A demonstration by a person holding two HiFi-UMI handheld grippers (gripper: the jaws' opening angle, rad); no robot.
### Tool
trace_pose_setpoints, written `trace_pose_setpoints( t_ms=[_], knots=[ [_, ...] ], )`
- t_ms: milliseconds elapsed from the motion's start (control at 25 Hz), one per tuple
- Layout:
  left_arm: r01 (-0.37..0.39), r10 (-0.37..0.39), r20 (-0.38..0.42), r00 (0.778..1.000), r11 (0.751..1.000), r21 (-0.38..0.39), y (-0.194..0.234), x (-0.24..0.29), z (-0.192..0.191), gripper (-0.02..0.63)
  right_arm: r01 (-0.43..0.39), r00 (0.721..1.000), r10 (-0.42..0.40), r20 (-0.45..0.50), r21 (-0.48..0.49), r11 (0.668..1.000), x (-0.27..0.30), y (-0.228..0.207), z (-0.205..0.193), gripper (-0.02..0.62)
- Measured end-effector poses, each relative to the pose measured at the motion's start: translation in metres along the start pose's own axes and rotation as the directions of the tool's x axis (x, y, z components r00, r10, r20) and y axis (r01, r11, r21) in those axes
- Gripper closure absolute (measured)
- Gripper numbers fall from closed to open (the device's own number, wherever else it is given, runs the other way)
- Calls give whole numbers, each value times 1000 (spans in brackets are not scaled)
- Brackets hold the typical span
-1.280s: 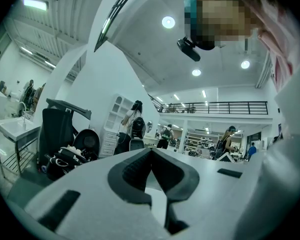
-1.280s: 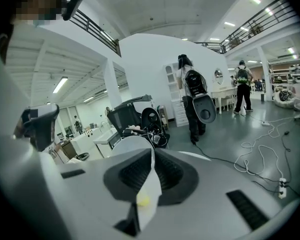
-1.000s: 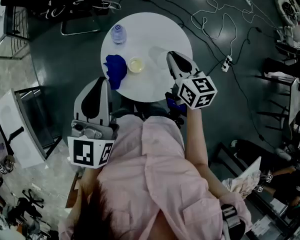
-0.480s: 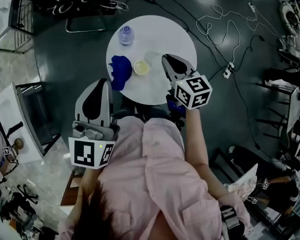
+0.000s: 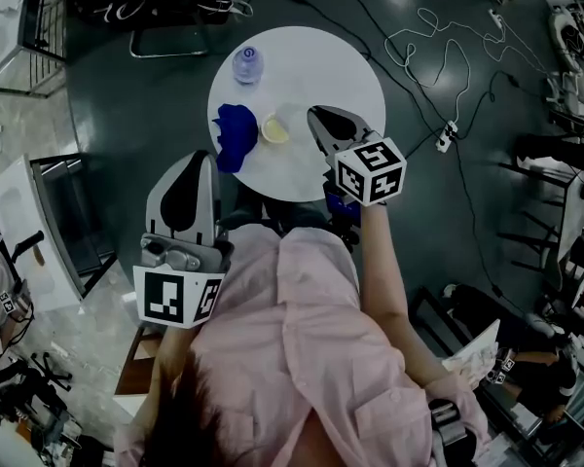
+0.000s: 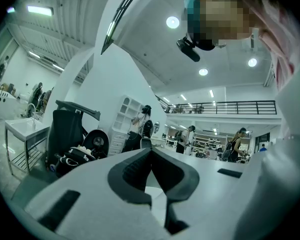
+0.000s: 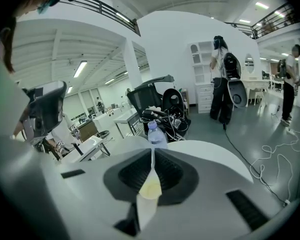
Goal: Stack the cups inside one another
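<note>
Head view: a round white table [image 5: 341, 56] bears a pale yellowish cup [image 5: 274, 129] left of its middle, a crumpled blue cloth [image 5: 236, 134] at its left edge and a clear bottle [image 5: 248, 64] at its far-left edge; left gripper view: the left gripper [image 6: 151, 150] has its dark ribbed pads pressed together on nothing; right gripper view: the right gripper [image 7: 153, 155] is closed to a slit, with the cup showing beyond it.

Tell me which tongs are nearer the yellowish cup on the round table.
Right. The right tongs hover over the table, just right of the cup; the left tongs are off the table, beyond its near-left edge.
</note>
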State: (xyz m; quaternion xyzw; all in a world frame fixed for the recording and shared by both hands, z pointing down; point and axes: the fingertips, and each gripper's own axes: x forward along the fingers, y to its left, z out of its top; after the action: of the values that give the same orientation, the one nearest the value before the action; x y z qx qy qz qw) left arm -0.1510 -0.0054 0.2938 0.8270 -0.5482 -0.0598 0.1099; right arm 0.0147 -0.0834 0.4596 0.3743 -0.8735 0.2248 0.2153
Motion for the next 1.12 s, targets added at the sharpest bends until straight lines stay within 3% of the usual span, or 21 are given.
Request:
trace_pose_setpoints(
  t_ms=[1120],
  knots=[
    [7,-7,-16,1000,1000,-9,-5,3,-7,592,-69,983,63,-171,-32,997,20,1,-34,555]
  ],
)
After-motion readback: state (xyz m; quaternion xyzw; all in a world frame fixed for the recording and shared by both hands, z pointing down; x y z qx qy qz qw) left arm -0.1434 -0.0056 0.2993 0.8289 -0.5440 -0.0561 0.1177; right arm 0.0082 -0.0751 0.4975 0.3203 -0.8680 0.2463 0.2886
